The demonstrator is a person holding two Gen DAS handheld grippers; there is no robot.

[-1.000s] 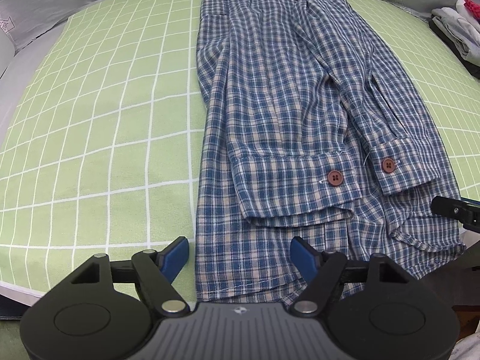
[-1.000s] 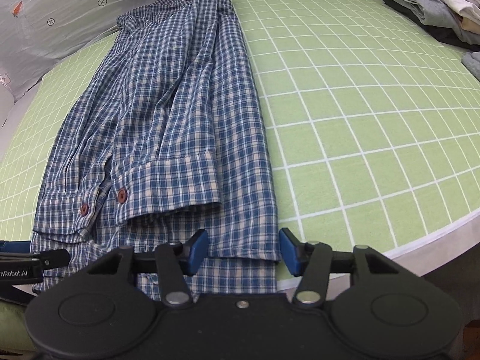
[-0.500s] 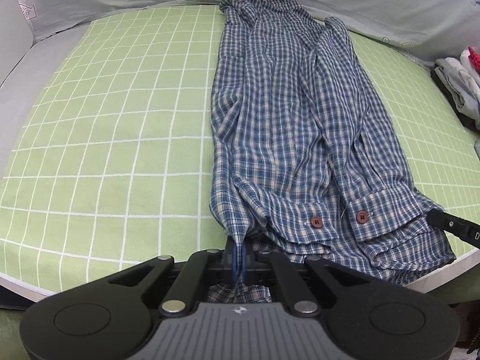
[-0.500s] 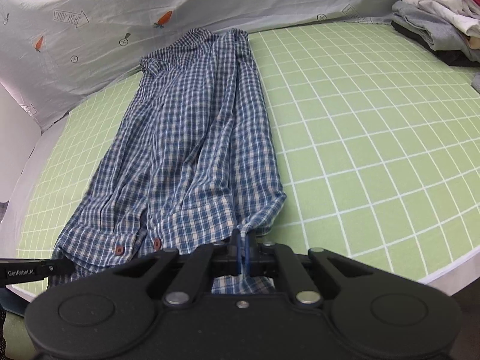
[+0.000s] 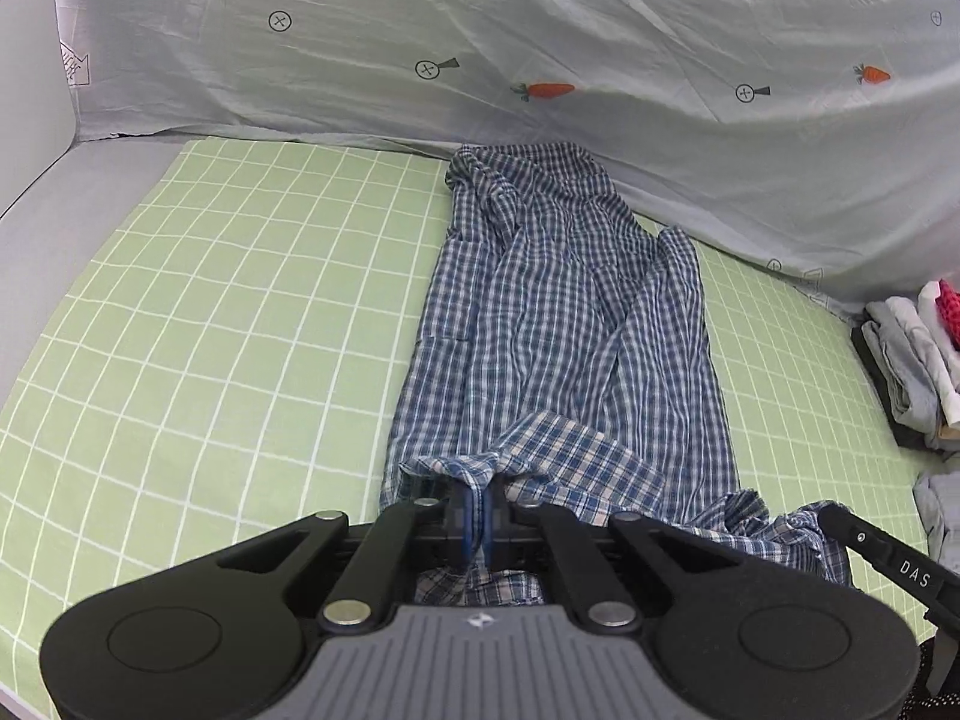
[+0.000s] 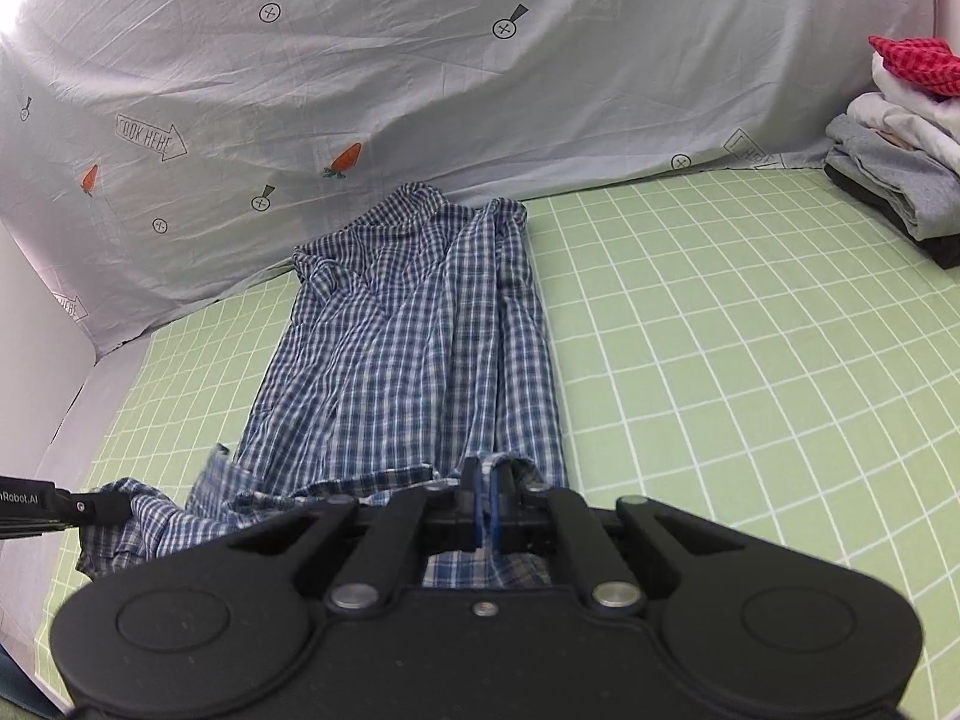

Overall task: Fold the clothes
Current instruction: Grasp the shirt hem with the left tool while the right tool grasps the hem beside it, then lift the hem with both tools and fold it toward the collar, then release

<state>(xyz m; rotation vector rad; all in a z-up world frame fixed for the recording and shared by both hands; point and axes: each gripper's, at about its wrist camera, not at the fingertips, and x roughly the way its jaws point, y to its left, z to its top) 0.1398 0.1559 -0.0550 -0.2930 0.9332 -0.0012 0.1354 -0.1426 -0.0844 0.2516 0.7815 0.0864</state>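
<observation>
The surface [image 5: 198, 324], covered w/ a green cloth in a white grid, takes up most of both views; behind it hangs a pale sheet [image 5: 540, 30] printed w/ carrots, arrows and crossed circles. The shirt [image 5: 540, 312], blue plaid, lies lengthwise down the middle of the surface, collar end at the far edge touching the sheet, body stretched toward the cameras in long wrinkles. Its near hem is raised off the surface and turned over toward the collar, so a paler band of fabric shows across the shirt's near end in the left view. A stack of folded clothes [image 6: 894, 162], grey, white and black w/ a red knit piece on top, sits well right of the shirt, at the far right of the surface. Left tool [image 5: 477, 516] is clenched on the shirt's near left hem corner, fabric bunched btwn its blue pads [image 5: 462, 519]. Right tool [image 6: 483, 510] is clenched on the near right hem corner, plaid pinched btwn its pads the same way. Each tool's black tip also shows at the edge of the other's view, right beside the lifted hem: right tool at lower right in the left view, left tool at lower left in the right view.
</observation>
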